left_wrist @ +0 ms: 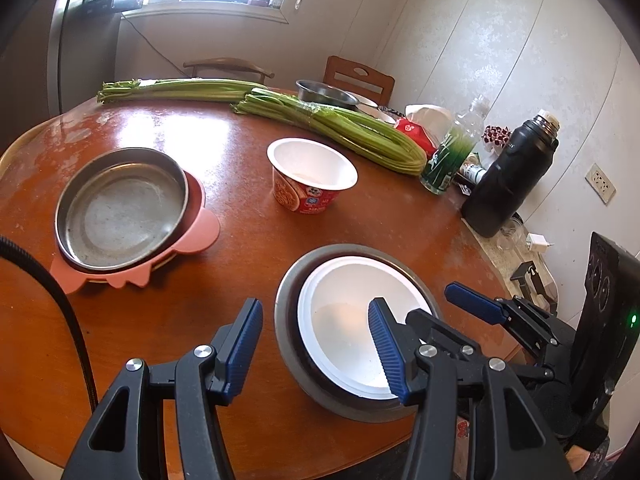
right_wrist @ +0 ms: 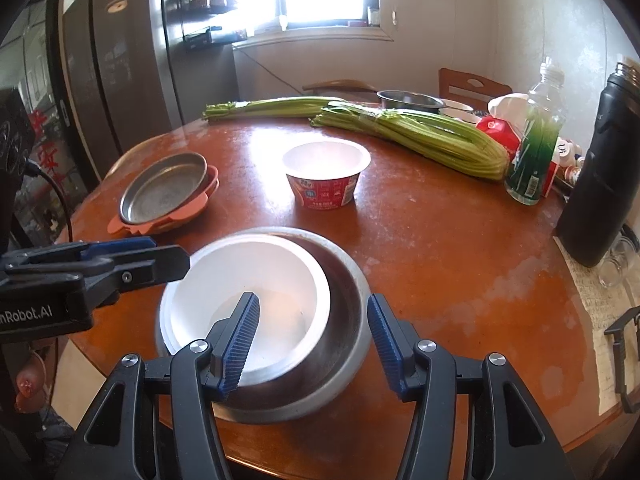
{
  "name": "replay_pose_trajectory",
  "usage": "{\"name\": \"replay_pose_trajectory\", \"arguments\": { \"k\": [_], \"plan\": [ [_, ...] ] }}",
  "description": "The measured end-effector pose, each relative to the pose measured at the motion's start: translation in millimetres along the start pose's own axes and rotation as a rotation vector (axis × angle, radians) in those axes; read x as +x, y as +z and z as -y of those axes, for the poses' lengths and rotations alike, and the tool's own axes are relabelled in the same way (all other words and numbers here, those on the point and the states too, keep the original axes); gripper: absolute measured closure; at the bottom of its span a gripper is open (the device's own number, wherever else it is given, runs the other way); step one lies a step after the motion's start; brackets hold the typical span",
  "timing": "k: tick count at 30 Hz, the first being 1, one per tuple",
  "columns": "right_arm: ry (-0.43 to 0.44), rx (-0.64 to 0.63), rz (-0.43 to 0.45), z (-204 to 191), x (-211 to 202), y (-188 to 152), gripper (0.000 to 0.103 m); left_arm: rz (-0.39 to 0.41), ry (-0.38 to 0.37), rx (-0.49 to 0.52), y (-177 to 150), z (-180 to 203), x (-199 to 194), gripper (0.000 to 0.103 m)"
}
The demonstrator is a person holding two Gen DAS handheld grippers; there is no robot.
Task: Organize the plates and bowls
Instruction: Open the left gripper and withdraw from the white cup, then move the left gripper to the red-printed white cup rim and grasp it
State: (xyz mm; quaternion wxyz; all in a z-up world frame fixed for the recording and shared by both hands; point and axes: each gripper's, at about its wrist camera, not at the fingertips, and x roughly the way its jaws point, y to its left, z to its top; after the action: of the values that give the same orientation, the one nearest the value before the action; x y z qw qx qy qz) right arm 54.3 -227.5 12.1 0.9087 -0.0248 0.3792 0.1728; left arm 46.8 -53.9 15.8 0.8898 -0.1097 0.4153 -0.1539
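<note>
The steel bowl (right_wrist: 344, 320) at the near edge of the round table (right_wrist: 440, 248) is the landmark here. A white bowl (right_wrist: 248, 280) sits nested inside it, pushed toward its left side and leaning a little, so a crescent of bare steel shows on the right. Both look empty.

The right gripper (right_wrist: 312, 336) hangs just above and in front of the steel bowl, pointing down and forward. Its jaws stand apart, straddling the white bowl's right rim: one blue pad is over the white bowl's inside, the other over the steel bowl's right wall. Neither pad looks pressed on anything. The left gripper (left_wrist: 316, 344) is at the steel bowl's left, jaws also apart and holding nothing, one finger over the white bowl.

Beyond the steel bowl, toward the middle of the table, stands the red paper cup (right_wrist: 326, 176), upright and empty. Left of and beyond the steel bowl lies the steel plate (right_wrist: 164, 188), resting on a pink plate (right_wrist: 200, 210). The cup is round, so approach angle matters little; it lies straight ahead of both grippers, and I judge the right one slightly better lined up to fetch it next
</note>
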Motion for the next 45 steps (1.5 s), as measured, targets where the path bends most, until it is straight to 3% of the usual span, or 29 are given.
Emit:
{"name": "replay_pose_trajectory", "arguments": {
  "k": [12, 31, 39, 45],
  "plan": [
    [0.002, 0.040, 0.042, 18.4, 16.1, 42.6, 0.043, 0.024, 0.019, 0.005, 34.3, -6.6, 10.9, 0.048],
    [-0.020, 0.060, -0.035, 60.5, 81.7, 107.7, 0.042, -0.011, 0.042, 0.010, 120.9, -1.5, 74.0, 0.048],
    [0.003, 0.045, -0.081, 64.4, 116.6, 117.4, 0.042, -0.033, 0.114, -0.020, 134.7, -9.8, 102.8, 0.048],
    [0.022, 0.023, -0.117, 62.0, 139.8, 115.9, 0.042, -0.069, 0.119, -0.043, 133.7, -16.9, 120.2, 0.048]
  ]
}}
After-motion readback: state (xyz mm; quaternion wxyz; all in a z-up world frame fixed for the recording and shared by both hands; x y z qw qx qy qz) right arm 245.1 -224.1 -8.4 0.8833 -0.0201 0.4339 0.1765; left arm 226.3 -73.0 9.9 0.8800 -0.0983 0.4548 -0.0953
